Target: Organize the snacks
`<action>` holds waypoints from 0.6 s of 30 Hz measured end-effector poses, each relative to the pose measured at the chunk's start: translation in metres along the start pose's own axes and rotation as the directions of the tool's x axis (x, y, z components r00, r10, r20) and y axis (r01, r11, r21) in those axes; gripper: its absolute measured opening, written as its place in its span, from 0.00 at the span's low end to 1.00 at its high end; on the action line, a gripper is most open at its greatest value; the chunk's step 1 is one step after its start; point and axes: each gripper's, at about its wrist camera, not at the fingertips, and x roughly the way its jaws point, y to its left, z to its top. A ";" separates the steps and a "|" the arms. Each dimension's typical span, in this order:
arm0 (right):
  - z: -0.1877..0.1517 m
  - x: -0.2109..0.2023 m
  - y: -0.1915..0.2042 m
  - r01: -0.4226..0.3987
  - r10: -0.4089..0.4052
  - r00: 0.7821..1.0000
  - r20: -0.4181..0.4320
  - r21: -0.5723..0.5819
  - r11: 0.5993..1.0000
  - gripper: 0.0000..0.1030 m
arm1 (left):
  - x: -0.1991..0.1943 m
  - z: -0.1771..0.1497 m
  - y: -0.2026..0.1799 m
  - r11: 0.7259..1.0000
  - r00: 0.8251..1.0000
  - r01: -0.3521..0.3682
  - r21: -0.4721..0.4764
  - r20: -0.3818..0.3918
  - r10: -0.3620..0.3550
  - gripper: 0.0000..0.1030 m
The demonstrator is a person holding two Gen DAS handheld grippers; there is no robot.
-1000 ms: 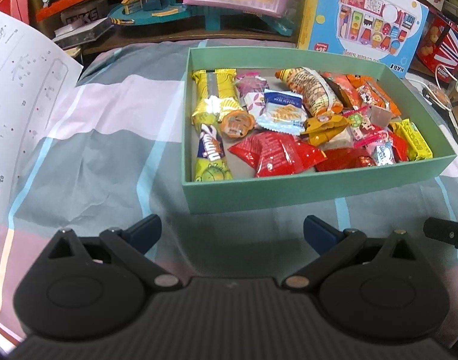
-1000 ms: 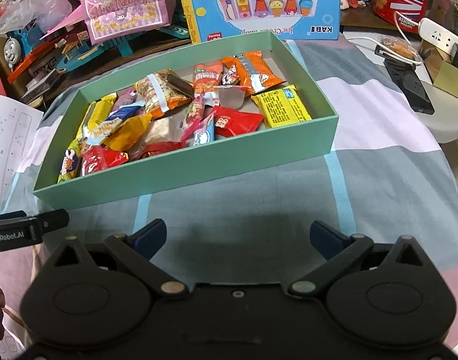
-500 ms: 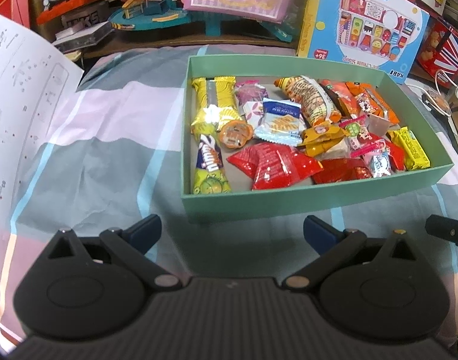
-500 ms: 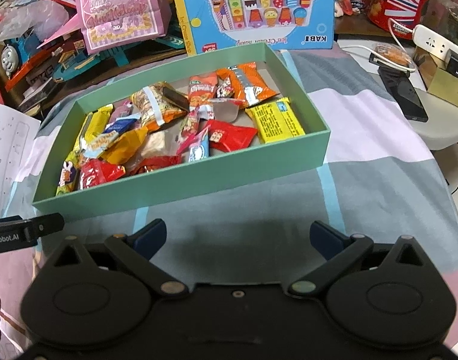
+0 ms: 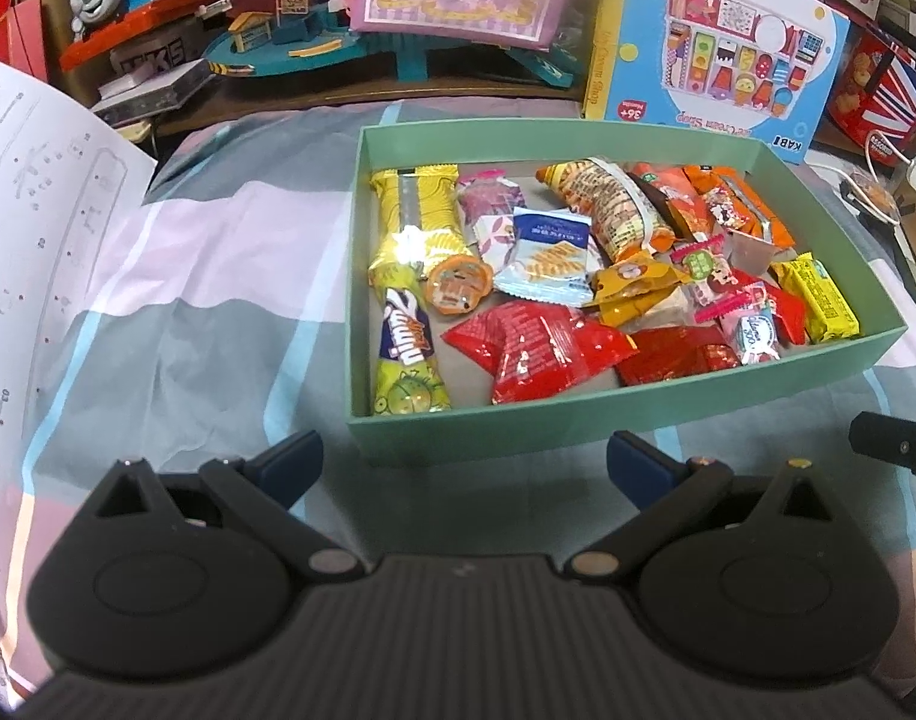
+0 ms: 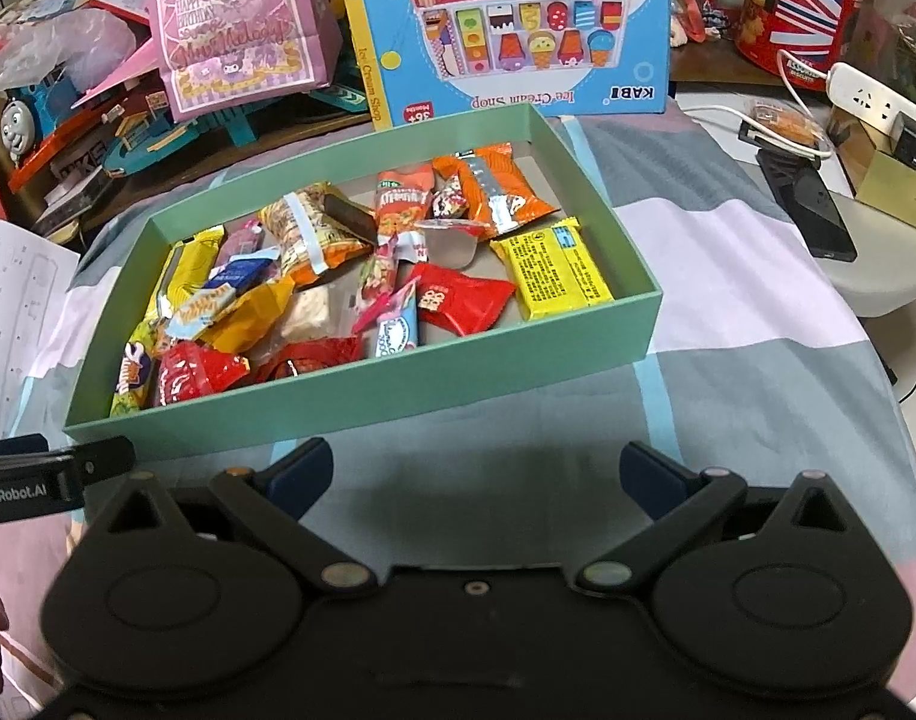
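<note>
Both grippers, left gripper [image 5: 464, 456] and right gripper [image 6: 476, 468], are hovering spread wide and empty; green snack box [image 5: 578, 420] is lying just ahead, long side across them.

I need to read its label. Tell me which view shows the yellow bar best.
The right wrist view: the yellow bar lies flat and whole, printed face up. The left wrist view shows it small and foreshortened at the box's far right corner.

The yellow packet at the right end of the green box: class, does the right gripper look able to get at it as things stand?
Probably yes. The right gripper is open and empty, just short of the green box. The yellow packet lies flat and uncovered; only the box's low near wall stands between, so approach from above.
</note>
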 end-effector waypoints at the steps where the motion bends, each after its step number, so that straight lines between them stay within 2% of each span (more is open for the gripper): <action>1: 0.000 0.000 0.000 0.000 0.000 1.000 -0.001 -0.001 1.000 1.00 | 0.000 0.000 0.000 1.000 1.000 -0.001 0.000 0.000 0.001 1.00; 18: 0.003 0.000 0.001 -0.005 0.005 1.000 -0.001 -0.012 1.000 1.00 | -0.003 0.005 0.003 1.000 1.000 -0.011 0.013 0.009 0.011 1.00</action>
